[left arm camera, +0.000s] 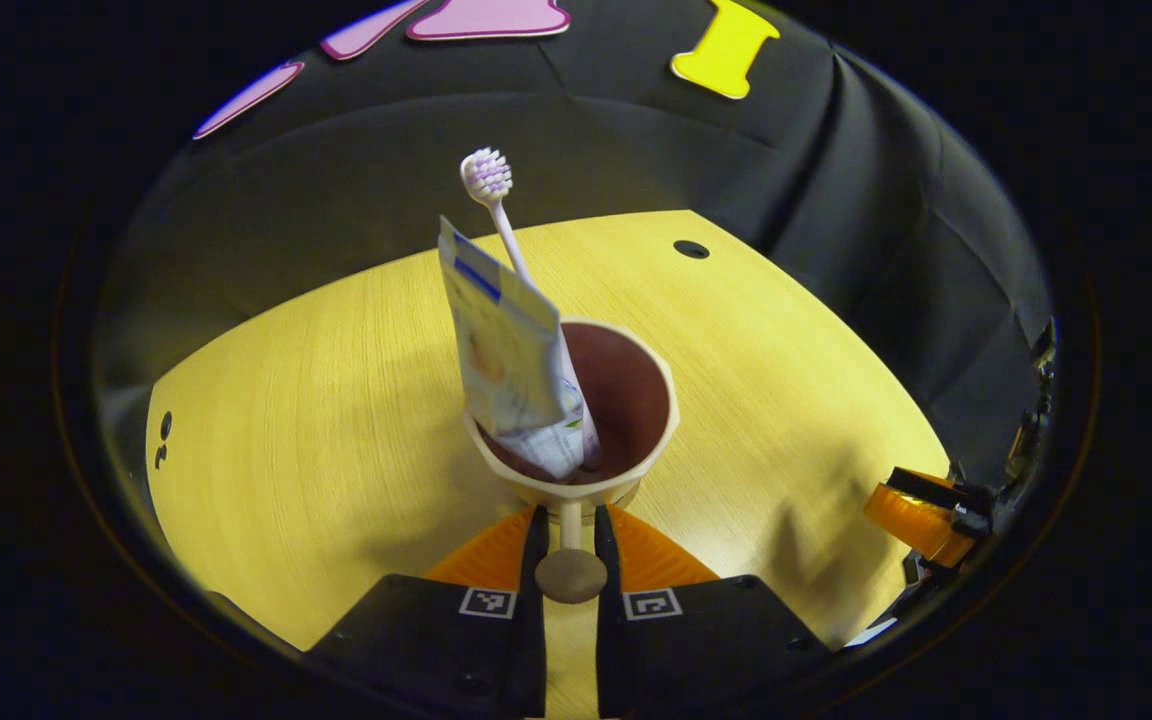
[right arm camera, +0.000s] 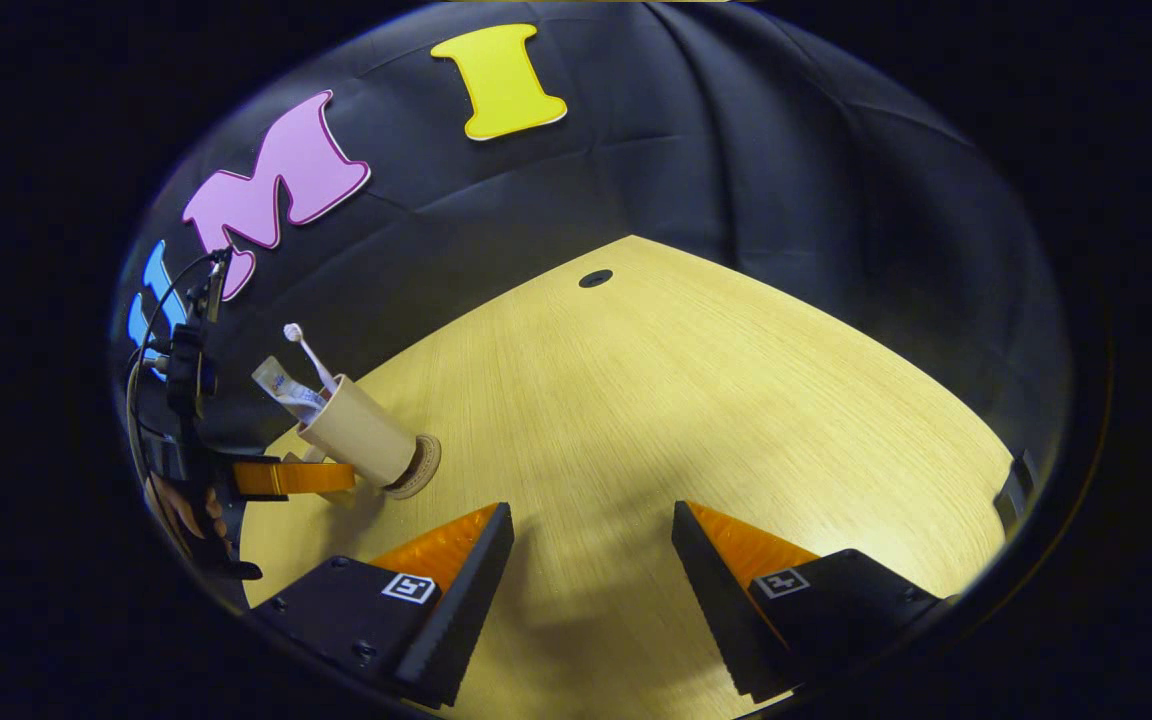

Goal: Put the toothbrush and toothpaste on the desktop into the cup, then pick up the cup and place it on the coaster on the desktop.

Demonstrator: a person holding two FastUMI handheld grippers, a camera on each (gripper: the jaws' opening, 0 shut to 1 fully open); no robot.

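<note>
A beige cup (left arm camera: 576, 480) with a dark red inside holds a white toothbrush (left arm camera: 488, 180), head up, and a toothpaste tube (left arm camera: 506, 360) leaning left. My left gripper (left arm camera: 569, 512) is shut on a narrow beige part of the cup's near side, with a small brown round piece (left arm camera: 569, 577) between the fingers. In the right gripper view the cup (right arm camera: 361, 435) stands on a round tan coaster (right arm camera: 424, 462) at the table's left, with the left gripper's finger (right arm camera: 286, 478) against it. My right gripper (right arm camera: 593, 510) is open over bare wood, apart from the cup.
The light wooden table (right arm camera: 696, 400) has a dark cable hole (right arm camera: 595, 278) near its far edge. Black cloth walls close in behind it. The right gripper (left arm camera: 921, 515) shows at the right edge of the left gripper view.
</note>
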